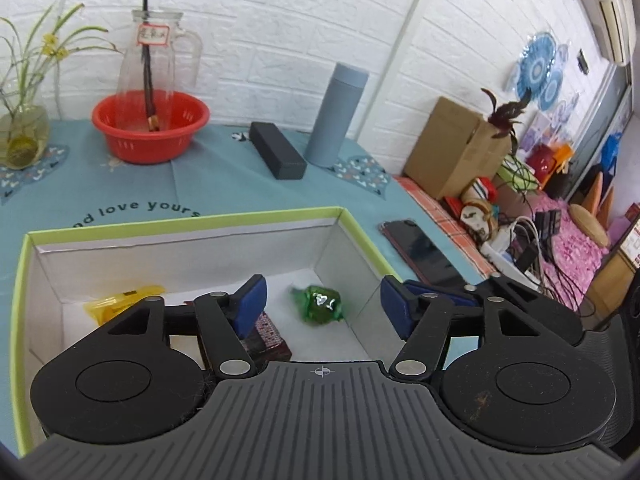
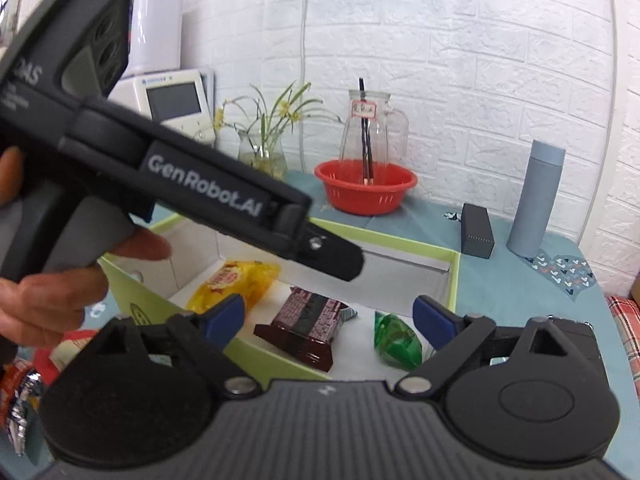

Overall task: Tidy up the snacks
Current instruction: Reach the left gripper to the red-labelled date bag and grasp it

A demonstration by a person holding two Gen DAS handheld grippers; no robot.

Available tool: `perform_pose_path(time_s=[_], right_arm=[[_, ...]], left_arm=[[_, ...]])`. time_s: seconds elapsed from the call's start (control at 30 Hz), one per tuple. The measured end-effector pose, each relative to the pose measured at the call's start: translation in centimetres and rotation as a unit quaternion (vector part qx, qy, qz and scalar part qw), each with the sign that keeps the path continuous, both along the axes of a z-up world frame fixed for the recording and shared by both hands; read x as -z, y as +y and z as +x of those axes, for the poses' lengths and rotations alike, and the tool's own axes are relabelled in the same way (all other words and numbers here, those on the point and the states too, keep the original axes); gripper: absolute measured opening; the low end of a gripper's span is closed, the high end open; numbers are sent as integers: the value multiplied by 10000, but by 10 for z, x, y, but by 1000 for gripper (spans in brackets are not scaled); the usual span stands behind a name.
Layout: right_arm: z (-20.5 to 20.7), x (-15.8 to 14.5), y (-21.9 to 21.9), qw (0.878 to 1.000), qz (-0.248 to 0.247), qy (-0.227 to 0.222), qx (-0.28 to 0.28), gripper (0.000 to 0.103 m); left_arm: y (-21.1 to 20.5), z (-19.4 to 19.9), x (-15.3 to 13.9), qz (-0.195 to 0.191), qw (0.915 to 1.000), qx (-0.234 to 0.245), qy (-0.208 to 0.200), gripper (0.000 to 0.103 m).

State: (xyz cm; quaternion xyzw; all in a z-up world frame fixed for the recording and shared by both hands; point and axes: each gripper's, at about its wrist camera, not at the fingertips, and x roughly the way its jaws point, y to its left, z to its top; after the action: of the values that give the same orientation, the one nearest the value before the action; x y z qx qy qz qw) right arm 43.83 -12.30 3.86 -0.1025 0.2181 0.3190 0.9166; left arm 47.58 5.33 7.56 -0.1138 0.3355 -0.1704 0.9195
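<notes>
A white box with a lime-green rim [image 1: 180,222] [image 2: 456,280] sits on the teal tablecloth. Inside lie a yellow snack packet [image 1: 120,300] [image 2: 236,284], a dark maroon snack pack [image 1: 268,336] [image 2: 308,324] and a green wrapped candy [image 1: 320,304] [image 2: 396,340]. My left gripper [image 1: 320,300] is open and empty above the box, the green candy between its fingers and below. My right gripper [image 2: 328,320] is open and empty over the box's near edge. The left gripper's body [image 2: 200,184] crosses the right wrist view, held by a hand.
A red basket [image 1: 150,128] with a glass jug, a grey-blue flask [image 1: 336,116], a black case [image 1: 278,156] and a plant vase [image 1: 22,136] stand at the back. A phone [image 1: 420,248] lies right of the box. More wrapped snacks [image 2: 20,392] lie left of the box.
</notes>
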Motion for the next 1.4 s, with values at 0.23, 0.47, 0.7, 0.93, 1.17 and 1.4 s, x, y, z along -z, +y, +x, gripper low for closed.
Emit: perform_pose_path(time_s=[0.23, 0.47, 0.7, 0.93, 1.17, 1.4], right_arm=[[-54, -19, -22, 9999, 105, -125, 24, 93], [-137, -19, -51, 9990, -101, -334, 273, 93], [-202, 40, -84, 9962, 67, 576, 647, 93], [-204, 72, -87, 9906, 337, 1177, 618, 93], [-216, 74, -72, 9933, 100, 1107, 329, 93], [-252, 73, -77, 9938, 153, 1068, 285, 93]], left_arm=[[-17, -58, -15, 105, 9996, 183, -166, 57], [-44, -140, -16, 283, 9975, 505, -401, 64], [-65, -217, 26, 210, 9971, 724, -47, 65], [-93, -228, 65, 281, 9939, 923, 531, 59], [-97, -219, 79, 160, 9912, 929, 934, 31], [-97, -262, 83, 177, 9904, 1018, 923, 38]])
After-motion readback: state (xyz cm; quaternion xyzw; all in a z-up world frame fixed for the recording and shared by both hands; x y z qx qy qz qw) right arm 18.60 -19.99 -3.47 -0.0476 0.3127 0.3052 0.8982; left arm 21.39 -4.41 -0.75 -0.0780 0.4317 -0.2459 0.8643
